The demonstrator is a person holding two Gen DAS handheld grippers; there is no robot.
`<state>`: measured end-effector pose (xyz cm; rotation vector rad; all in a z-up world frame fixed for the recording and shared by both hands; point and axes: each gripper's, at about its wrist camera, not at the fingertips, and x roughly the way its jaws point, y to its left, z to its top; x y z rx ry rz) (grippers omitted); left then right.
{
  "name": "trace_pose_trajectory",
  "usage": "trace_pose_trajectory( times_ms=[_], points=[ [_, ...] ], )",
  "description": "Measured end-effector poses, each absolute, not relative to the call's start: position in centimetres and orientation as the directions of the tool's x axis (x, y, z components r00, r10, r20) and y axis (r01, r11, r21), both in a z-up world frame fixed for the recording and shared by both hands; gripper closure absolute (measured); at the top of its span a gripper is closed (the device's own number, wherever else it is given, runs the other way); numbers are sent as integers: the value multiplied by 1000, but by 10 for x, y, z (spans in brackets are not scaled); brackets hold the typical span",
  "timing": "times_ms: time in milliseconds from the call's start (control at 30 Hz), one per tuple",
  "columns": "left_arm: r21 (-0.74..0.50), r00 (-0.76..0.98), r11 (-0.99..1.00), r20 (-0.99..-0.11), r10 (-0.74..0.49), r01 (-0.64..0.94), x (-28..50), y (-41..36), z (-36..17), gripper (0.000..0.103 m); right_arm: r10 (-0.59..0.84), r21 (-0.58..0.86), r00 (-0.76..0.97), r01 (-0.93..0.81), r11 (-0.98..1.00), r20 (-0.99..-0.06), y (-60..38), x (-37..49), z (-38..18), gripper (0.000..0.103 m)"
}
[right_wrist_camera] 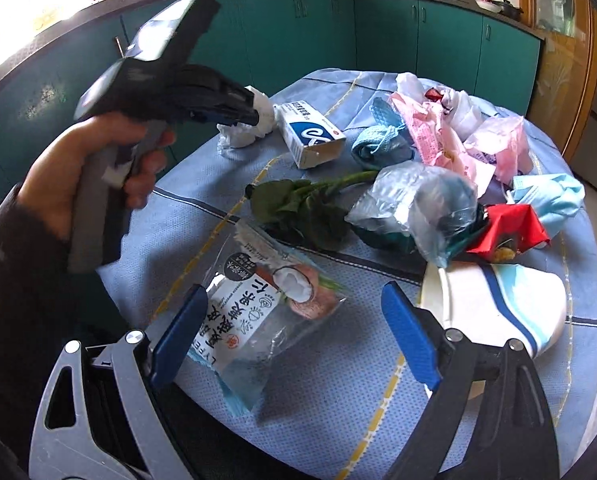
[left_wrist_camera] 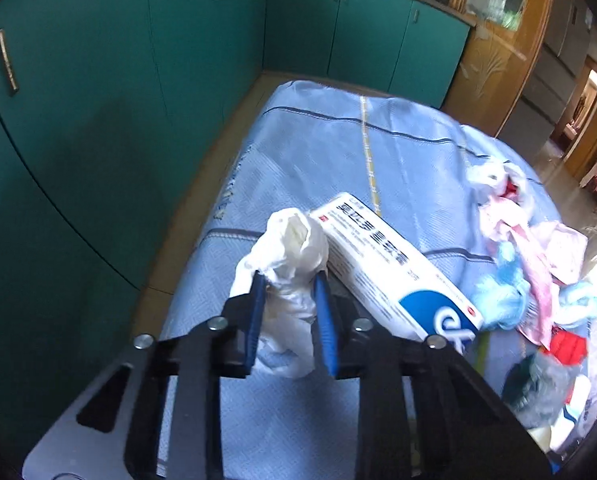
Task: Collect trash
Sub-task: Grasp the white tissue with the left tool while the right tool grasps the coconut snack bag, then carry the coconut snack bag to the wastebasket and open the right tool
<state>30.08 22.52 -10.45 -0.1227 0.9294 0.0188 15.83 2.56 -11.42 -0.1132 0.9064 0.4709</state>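
**Left hand-held gripper clamps a white wad at the bench's far edge**

The crumpled white tissue wad (left_wrist_camera: 288, 276) sits pinched between the blue fingers (left_wrist_camera: 324, 316) of the left hand-held gripper (left_wrist_camera: 288, 288), its loose end hanging below the pads and its top bulging above them. In the right wrist view the same wad (right_wrist_camera: 244, 130) shows at the tip of that gripper (right_wrist_camera: 238, 114), over the far left edge of the bench (right_wrist_camera: 338, 420).

Just right of the left gripper lies a white and blue carton (left_wrist_camera: 394, 272), touching the wad's side. Beyond the carton, further right, are a blue cloth (right_wrist_camera: 382, 146) and pink and white plastic bags (right_wrist_camera: 458, 132).

The right hand-held gripper (right_wrist_camera: 294, 334) hangs with its fingers spread wide and nothing between them, above a clear printed snack bag (right_wrist_camera: 258, 320). Ahead of it lie a leafy green vegetable (right_wrist_camera: 302, 204), a crumpled clear bag (right_wrist_camera: 414, 204) and a red wrapper (right_wrist_camera: 506, 228); a white paper cup (right_wrist_camera: 494, 312) on its side lies just beside its right finger.
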Motion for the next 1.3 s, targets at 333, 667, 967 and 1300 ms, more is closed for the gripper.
trace_pose_trajectory(
  times_ms=[333, 667, 967, 1300],
  points=[
    [-181, 618, 983, -775, -134, -15, 208, 210, -99, 85, 331, 92, 489, -449, 889, -807, 51, 165, -132, 18],
    [-145, 688, 989, -721, -81, -36, 149, 214, -81, 86, 397, 171, 519, -429, 887, -757, 31, 158, -115, 62],
    [-132, 736, 989, -676, -37, -72, 114, 197, -65, 86, 352, 117, 658, -374, 920, -666, -2, 151, -77, 63],
    [-55, 791, 998, -612, -27, -8, 87, 140, -35, 86, 127, 11, 813, -147, 989, -569, -93, 150, -38, 63]
  ],
)
